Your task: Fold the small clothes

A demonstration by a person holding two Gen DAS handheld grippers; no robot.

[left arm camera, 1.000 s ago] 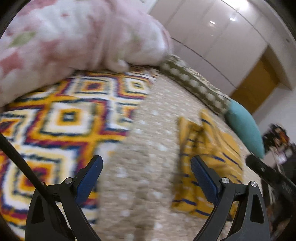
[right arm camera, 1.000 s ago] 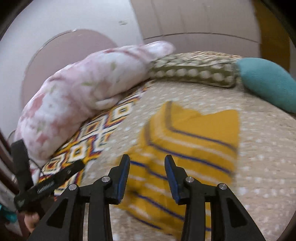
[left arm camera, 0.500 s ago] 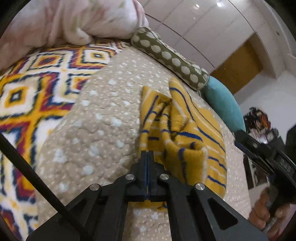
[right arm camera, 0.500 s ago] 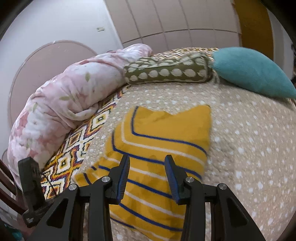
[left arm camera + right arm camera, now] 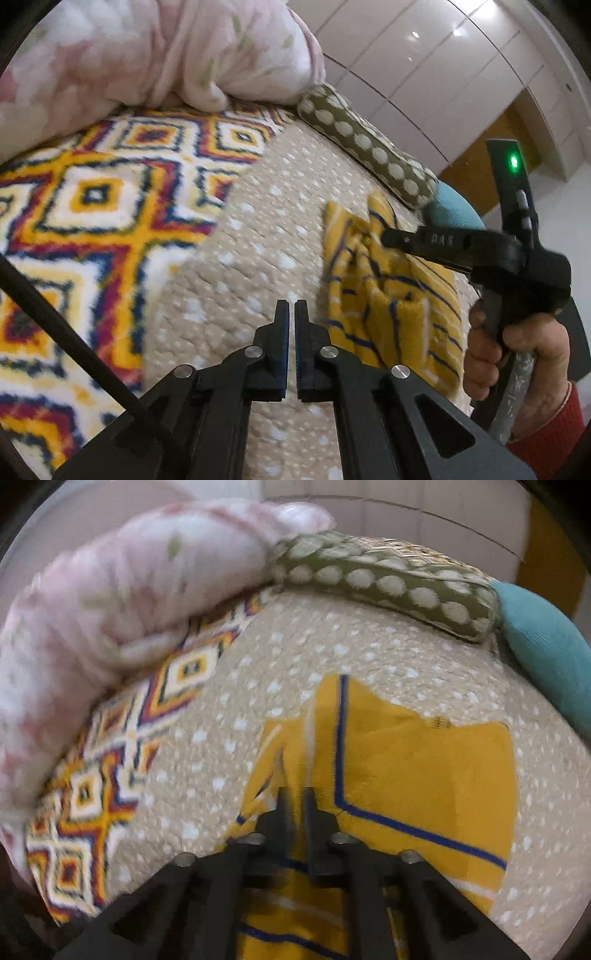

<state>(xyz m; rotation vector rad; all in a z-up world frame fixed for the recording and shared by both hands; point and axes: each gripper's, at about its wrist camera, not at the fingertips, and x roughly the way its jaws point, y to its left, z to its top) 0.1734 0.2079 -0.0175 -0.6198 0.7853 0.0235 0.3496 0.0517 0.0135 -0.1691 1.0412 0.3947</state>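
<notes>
A yellow garment with blue and white stripes (image 5: 388, 314) (image 5: 424, 768) lies partly folded and bunched on the beige dotted bedspread (image 5: 258, 240). My left gripper (image 5: 291, 306) is shut with nothing in it. It hovers over bare bedspread just left of the garment. My right gripper (image 5: 295, 797) sits at the garment's left edge, its jaws closing on a raised ridge of the yellow fabric. From the left wrist view, the right gripper (image 5: 386, 239) reaches in from the right, held by a hand (image 5: 517, 350) in a red sleeve.
A pink floral duvet (image 5: 147, 55) (image 5: 110, 590) is heaped at the back left. A bright geometric blanket (image 5: 92, 203) (image 5: 110, 775) covers the left side. An olive dotted pillow (image 5: 369, 147) (image 5: 388, 579) and a teal cushion (image 5: 546, 646) line the far edge.
My left gripper snapped shut from wide open and now points at bedspread left of the garment. My right gripper dropped to the garment's left edge and its half-open jaws came together on fabric.
</notes>
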